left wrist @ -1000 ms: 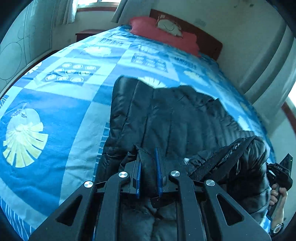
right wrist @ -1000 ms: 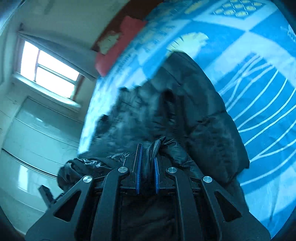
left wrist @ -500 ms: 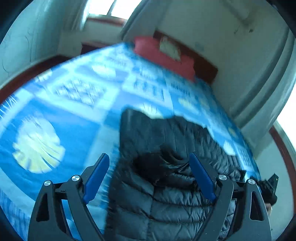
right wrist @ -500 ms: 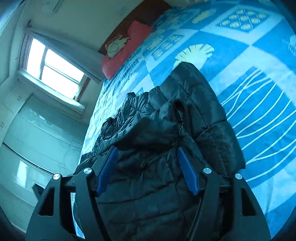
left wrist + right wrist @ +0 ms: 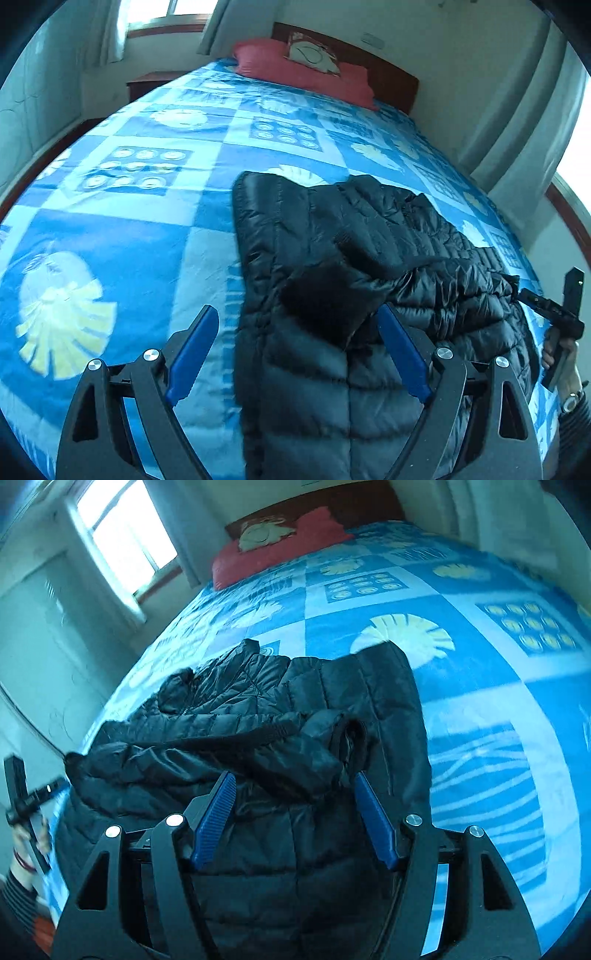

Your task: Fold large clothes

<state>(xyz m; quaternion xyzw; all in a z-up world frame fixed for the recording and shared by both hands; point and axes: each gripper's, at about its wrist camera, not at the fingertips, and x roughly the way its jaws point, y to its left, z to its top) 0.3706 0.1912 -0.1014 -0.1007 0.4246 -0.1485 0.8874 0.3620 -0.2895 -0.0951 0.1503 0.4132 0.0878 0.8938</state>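
Both the left gripper [image 5: 297, 347] and right gripper [image 5: 295, 819] are hanging wide open, holding nothing, just above the black jacket [image 5: 369, 258] lying partly folded on the bed [image 5: 147, 229] ahead. Next probably calls for regripping an edge.

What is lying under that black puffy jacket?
The black puffy jacket lies on a blue patterned bedspread, which shows all around it. The sleeve is folded across the jacket's body. Whatever sits directly beneath the jacket is covered, so nothing more can be told.
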